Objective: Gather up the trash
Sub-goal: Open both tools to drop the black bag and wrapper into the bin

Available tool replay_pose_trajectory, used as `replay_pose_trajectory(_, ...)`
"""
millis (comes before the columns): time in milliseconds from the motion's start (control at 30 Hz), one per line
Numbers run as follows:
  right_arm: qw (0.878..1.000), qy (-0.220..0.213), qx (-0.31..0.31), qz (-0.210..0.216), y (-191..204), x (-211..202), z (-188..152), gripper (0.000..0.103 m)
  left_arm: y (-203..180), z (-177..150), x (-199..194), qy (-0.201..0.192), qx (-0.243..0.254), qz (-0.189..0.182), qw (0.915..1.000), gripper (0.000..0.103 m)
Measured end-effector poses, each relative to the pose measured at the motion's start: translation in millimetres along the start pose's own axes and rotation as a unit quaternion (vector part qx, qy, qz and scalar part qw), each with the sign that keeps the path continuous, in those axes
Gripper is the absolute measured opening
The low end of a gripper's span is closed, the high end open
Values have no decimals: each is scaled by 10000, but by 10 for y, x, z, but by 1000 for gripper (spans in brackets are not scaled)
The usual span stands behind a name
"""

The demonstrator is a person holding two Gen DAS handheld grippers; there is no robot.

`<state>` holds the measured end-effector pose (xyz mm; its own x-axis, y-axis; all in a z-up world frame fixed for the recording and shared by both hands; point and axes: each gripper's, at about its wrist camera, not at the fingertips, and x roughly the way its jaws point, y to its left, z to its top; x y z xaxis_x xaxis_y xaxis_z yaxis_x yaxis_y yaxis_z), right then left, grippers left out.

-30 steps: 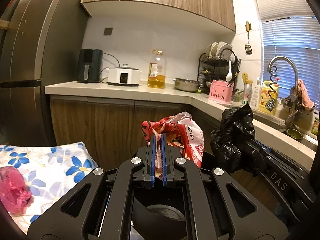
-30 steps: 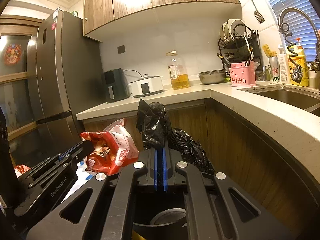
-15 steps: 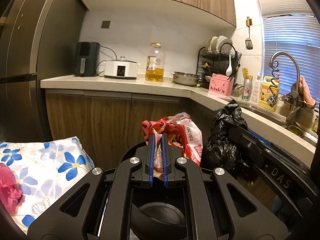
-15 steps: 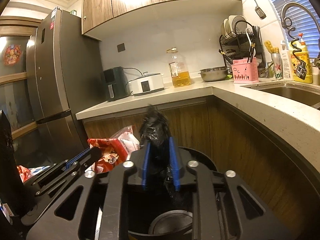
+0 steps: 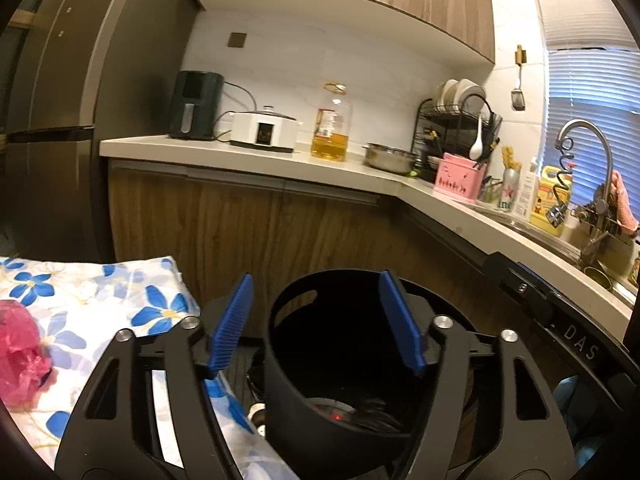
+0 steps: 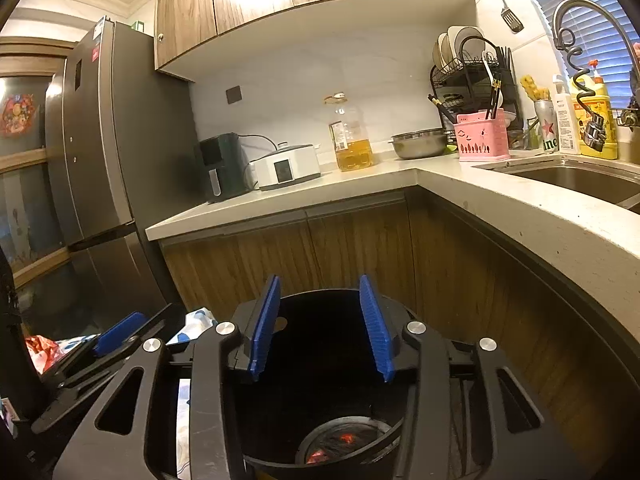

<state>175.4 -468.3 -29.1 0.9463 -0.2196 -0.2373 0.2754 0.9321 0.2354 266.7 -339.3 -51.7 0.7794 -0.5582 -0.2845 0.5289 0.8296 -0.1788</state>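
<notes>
We are looking down into the black bin [image 6: 320, 412], where red and dark trash [image 6: 340, 440] is lying at the bottom. We are holding both grippers above its mouth, likely so whatever we let go drops inside. The left gripper [image 5: 320, 324] is opening wide with nothing between its jaws; the right gripper [image 6: 320, 326] is opening too, also empty. Only the left view is showing a pink bag [image 5: 20, 360] on the flowered cloth [image 5: 120, 300], probably the next piece.

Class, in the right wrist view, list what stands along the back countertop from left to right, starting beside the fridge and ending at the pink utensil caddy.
Black air fryer → white cooker → oil bottle → steel bowl → pink utensil caddy.
</notes>
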Motion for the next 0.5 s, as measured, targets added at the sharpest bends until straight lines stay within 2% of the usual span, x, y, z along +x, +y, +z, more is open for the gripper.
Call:
replay_pose_trajectory(67,10000,-7,31,-3,12,-38,-5,49,38,8,-61,-20,-35,109,9999,74)
replay_pose_trajectory(267,10000,1,72,-4,69,-158,-21,60,130,24,-301,-95,-64,403,9991,85)
replay_pose_trajectory(500,9999,94,74,27,172,-358,-50,68,147,65,-699,-276,196,804,9962,91)
